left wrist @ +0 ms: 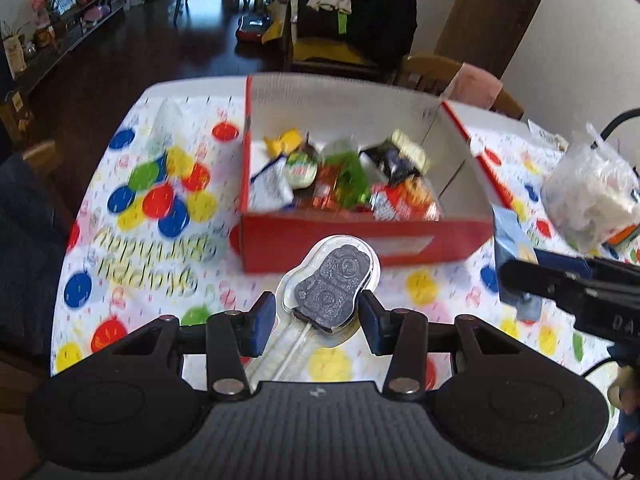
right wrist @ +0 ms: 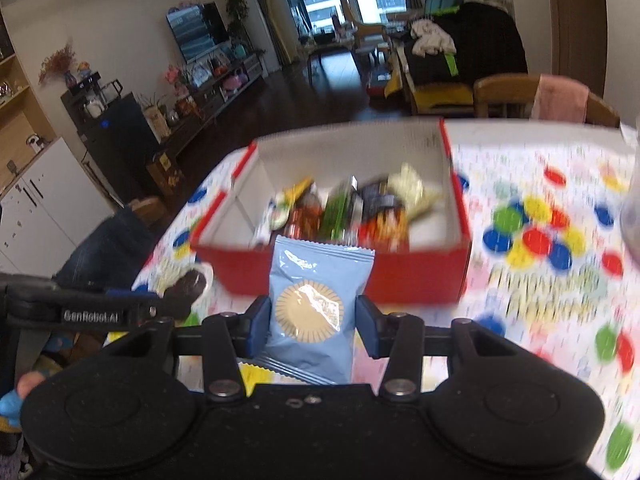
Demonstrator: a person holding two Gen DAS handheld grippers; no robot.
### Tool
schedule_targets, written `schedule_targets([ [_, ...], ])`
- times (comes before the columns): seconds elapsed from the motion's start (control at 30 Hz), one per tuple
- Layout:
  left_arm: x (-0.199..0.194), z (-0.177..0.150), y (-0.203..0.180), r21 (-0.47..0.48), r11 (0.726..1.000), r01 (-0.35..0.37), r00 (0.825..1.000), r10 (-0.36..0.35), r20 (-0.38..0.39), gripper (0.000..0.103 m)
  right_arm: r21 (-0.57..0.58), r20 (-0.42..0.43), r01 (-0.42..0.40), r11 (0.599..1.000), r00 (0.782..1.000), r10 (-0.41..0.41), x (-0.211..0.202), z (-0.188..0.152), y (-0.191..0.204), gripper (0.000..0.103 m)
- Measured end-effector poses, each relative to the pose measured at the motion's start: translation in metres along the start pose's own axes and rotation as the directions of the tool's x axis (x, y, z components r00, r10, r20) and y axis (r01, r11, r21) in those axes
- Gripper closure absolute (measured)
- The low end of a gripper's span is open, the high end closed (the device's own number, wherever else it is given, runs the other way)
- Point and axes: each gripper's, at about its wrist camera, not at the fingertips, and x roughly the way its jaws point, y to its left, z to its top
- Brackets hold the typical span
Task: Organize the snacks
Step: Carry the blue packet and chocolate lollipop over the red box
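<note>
As blur hides box (left wrist: 360, 236) snacks (left wrist: 340, 180), labels unreadable

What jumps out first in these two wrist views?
The red box mid-table, open and heaped with mixed snack packets, sits on a loud balloon-print tablecloth. In front of it, the left hand-held gripper holds a dark character-shaped lollipop in clear wrap, and the right hand-held gripper holds a pale blue packet with a sunburst emblem.
</note>
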Motion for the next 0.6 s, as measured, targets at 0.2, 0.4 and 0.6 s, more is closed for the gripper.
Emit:
schedule_targets([
  [0.2, 0.006, 0.046, -0.016, 0.002, 1.0, -0.025, 0.999, 0.025, 0.033, 0.059, -0.017, 0.006, 0.013, 1.0, 1.0, -0.013, 0.02, 0.046, -0.014, 0.059],
  [0.4, 0.03, 0.091, -0.024, -0.008, 0.998, -0.058, 0.998, 0.059, 0.021, 0.059, -0.023, -0.022, 0.023, 0.999, 0.999, -0.023, 0.051, 0.081, -0.029, 0.059],
  [0.6, 0.065, 0.134, -0.027, -0.037, 0.995, -0.091, 0.996, 0.09, -0.03, 0.059, -0.05, -0.073, 0.065, 0.997, 0.995, -0.069, 0.09, 0.1, -0.04, 0.059],
])
